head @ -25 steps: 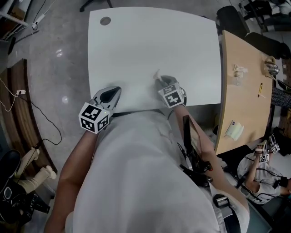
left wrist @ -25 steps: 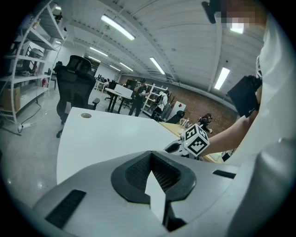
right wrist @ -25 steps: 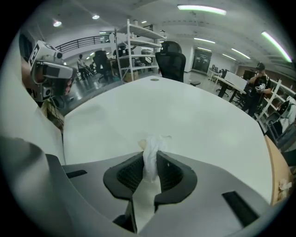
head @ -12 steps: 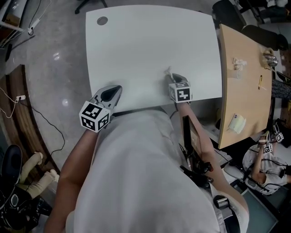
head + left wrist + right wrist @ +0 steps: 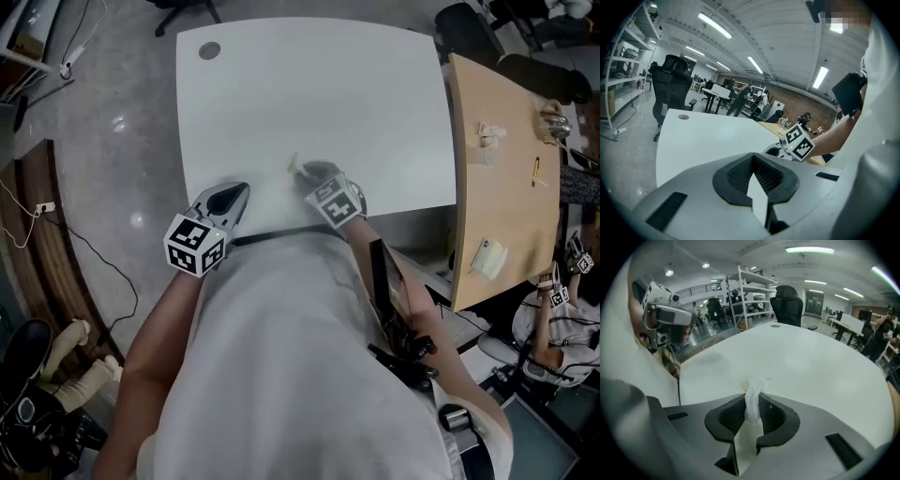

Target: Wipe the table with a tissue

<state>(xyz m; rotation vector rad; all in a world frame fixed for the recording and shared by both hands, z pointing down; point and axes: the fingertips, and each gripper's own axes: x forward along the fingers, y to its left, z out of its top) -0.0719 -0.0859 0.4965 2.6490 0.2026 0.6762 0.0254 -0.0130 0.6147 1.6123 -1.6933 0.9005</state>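
Observation:
The white table (image 5: 309, 84) fills the middle of the head view. My right gripper (image 5: 307, 172) is low over its near edge, shut on a crumpled white tissue (image 5: 293, 165) that sticks out past the fingertips toward the tabletop. In the right gripper view the tissue (image 5: 753, 391) fills the gap between the jaws of the right gripper (image 5: 751, 403). My left gripper (image 5: 235, 191) hovers at the near left edge of the table, shut with nothing in it. The left gripper (image 5: 754, 171) looks across the table (image 5: 693, 136) toward the right gripper's marker cube (image 5: 800, 143).
A round grey grommet (image 5: 210, 50) sits at the table's far left corner. A wooden desk (image 5: 502, 169) with small items butts against the right side, with dark office chairs (image 5: 473, 37) behind it. Cables (image 5: 89, 244) lie on the floor at left.
The right gripper with the tissue swung right along the table's near edge, then came back further left than where it began. The left gripper stayed put.

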